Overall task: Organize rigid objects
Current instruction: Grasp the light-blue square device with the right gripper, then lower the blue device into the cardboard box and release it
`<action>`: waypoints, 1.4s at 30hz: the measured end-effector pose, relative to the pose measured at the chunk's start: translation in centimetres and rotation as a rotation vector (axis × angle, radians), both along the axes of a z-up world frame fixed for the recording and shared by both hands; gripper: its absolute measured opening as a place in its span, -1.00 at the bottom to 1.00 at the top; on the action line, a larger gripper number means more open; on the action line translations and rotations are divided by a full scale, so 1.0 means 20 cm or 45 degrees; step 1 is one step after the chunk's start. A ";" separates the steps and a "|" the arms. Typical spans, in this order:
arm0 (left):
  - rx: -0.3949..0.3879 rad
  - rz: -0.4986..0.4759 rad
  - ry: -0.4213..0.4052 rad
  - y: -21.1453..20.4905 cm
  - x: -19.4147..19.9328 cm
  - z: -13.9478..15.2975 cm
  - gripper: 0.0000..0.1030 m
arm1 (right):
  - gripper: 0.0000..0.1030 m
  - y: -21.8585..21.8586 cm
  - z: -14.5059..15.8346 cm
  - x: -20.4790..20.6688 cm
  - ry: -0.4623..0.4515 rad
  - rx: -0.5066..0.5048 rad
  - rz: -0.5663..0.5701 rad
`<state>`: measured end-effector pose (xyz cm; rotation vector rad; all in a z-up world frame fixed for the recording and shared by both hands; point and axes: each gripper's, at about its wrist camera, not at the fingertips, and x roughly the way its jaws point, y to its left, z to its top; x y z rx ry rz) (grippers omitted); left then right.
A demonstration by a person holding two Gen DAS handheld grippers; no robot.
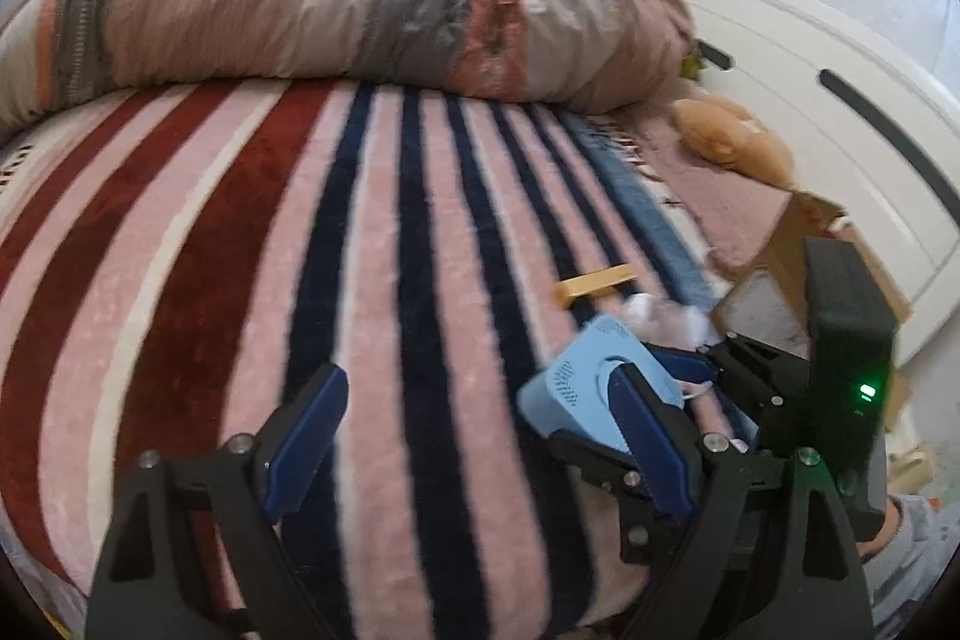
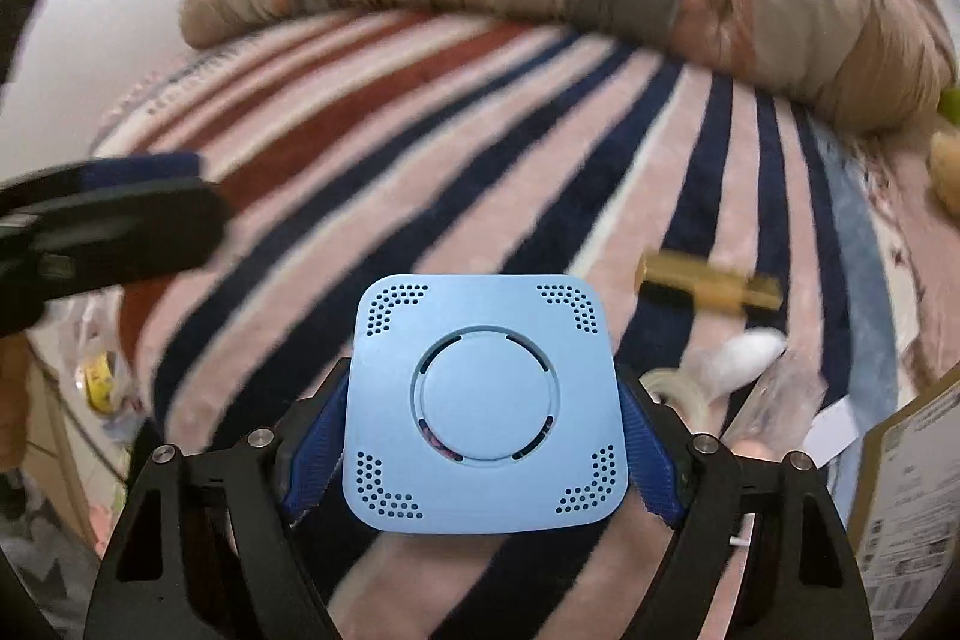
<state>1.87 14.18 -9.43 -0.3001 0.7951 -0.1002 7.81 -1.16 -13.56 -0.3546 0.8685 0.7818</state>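
Left gripper sits left of the box, fingers spread wide with nothing between them, low over the striped blanket on the bed. Its right finger overlaps the box in the left wrist view, but contact cannot be told. Box: light blue, square, rounded corners, perforated corner vents and a round centre disc, clamped between the blue pads of the right gripper, which presses on its two side edges, flat face up toward the camera. No real long axis since it is square; it is held flat, centred in the grip. Right of the box, a yellow stick-like piece lies on the blanket, long axis roughly left to right, nearer the right gripper than the left. Just nearer than that, still right of the box, is white crumpled stuff, too blurred to name. Furthest right of the box is an open cardboard carton at the bed edge. Judgement: box is in carry, and the carton looks like the likely drop spot, so the move would be rightward from the current hold; the right gripper is the one nearer the carton. Beyond the box, a rolled quilt lies across the far side of the bed.
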 end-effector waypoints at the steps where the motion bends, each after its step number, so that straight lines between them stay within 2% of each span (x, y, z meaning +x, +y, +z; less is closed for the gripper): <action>1: -0.052 -0.047 -0.019 -0.02 0.00 0.03 0.68 | 0.53 -0.01 0.04 -0.02 -0.025 0.028 0.020; 3: -0.105 -0.123 -0.061 -0.06 0.00 0.10 0.68 | 0.53 -0.06 0.15 -0.08 -0.088 0.104 0.069; 8: -0.159 -0.308 -0.161 -0.25 0.04 0.32 0.67 | 0.53 -0.21 0.43 -0.21 -0.255 0.276 0.132; 10: -0.169 -0.382 -0.190 -0.35 0.06 0.40 0.57 | 0.53 -0.27 0.52 -0.23 -0.307 0.329 0.115; 13: -0.180 -0.476 -0.191 -0.51 0.11 0.48 0.29 | 0.53 -0.42 0.62 -0.25 -0.373 0.404 0.078; 15: -0.181 -0.529 -0.183 -0.63 0.15 0.51 0.02 | 0.53 -0.53 0.67 -0.26 -0.431 0.424 0.037; 19: -0.103 -0.615 -0.209 -0.90 0.20 0.59 -0.11 | 0.53 -0.74 0.71 -0.24 -0.485 0.431 -0.056; 25: 0.007 -0.773 -0.196 -1.29 0.31 0.62 -0.23 | 0.53 -1.05 0.74 -0.19 -0.479 0.400 -0.216; 30: 0.030 -0.882 -0.109 -1.53 0.44 0.56 -0.25 | 0.52 -1.31 0.71 -0.08 -0.312 0.396 -0.359; 37: 0.059 -0.971 0.039 -1.73 0.57 0.43 -0.26 | 0.53 -1.45 0.60 0.04 -0.162 0.296 -0.469; 42: 0.075 -0.982 0.079 -1.75 0.59 0.38 -0.21 | 0.53 -1.46 0.54 0.06 -0.104 0.219 -0.498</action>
